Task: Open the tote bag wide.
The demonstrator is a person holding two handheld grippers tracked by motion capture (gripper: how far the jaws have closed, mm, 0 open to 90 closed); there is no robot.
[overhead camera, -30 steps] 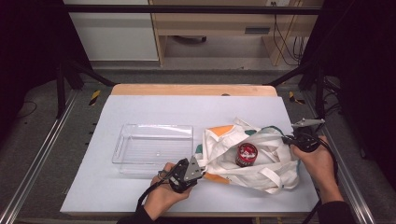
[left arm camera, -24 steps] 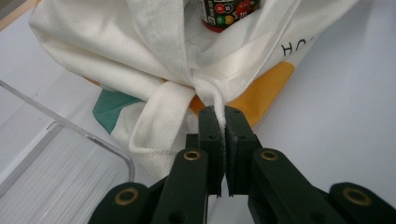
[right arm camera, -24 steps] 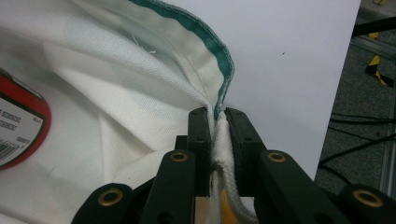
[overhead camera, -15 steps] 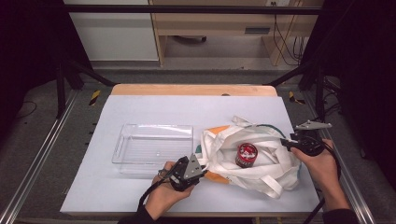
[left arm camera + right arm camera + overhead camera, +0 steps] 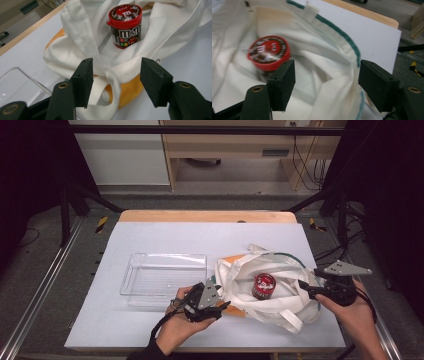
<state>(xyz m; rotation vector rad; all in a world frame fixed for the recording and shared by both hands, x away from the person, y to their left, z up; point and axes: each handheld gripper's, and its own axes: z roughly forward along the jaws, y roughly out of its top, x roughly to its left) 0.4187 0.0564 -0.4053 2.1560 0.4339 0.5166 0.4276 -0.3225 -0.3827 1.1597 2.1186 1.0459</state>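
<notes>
Candy jar [image 5: 263, 286] upright inside the spread cloth bag [image 5: 285, 307]. Left gripper [image 5: 216, 308] at the bag's near-left edge, right gripper [image 5: 306, 289] at its right rim; both have just been opening, cloth loose between the jaws. We judge the bag released; next we reach for the jar.

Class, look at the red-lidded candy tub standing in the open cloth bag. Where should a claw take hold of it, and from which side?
Grip the candy tub across its round side wall just below the red lid, coming from above through the mouth of the cloth bag. It stands upright with its lid exposed, while fabric folds crowd its base, so a top approach looks least likely to snag cloth.
</notes>
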